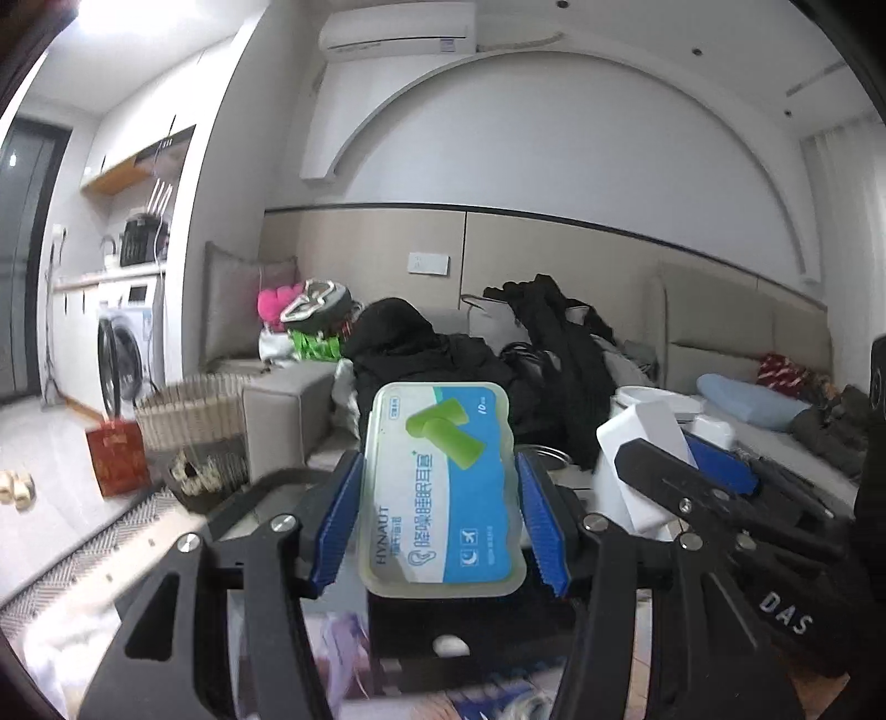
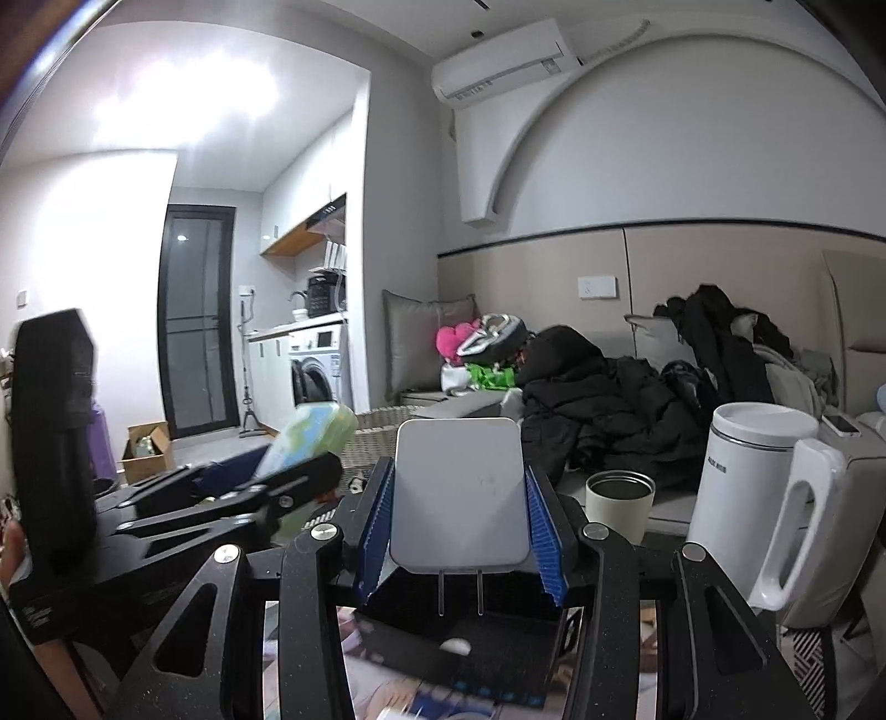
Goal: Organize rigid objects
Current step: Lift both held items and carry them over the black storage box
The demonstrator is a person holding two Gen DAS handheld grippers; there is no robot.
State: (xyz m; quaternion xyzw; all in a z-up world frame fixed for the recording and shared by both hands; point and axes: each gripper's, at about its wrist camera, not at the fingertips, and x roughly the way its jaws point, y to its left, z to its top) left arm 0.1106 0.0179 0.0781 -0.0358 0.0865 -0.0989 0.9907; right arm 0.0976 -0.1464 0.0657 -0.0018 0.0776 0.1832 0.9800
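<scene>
On the left, the left gripper (image 1: 440, 509) clamps a translucent plastic earplug case with a blue-green label (image 1: 440, 487), lifted upright above the black open box (image 1: 470, 637). Rightward, the right gripper (image 2: 459, 531) pinches a flat white rounded rectangular case (image 2: 459, 493) likewise, probably for sorting into it.

A white wall with a curved arch moulding (image 1: 554, 99) rises above beige padded panels, an air conditioner (image 2: 504, 61) mounted high. Below runs a grey sofa (image 1: 288, 399) heaped with black coats (image 2: 598, 399). At far left, a washing machine (image 1: 124, 354) sits under a counter beside a dark glass door (image 2: 196, 321). Pale floor, bright ceiling light (image 1: 138, 11), wicker basket (image 1: 188, 404).
</scene>
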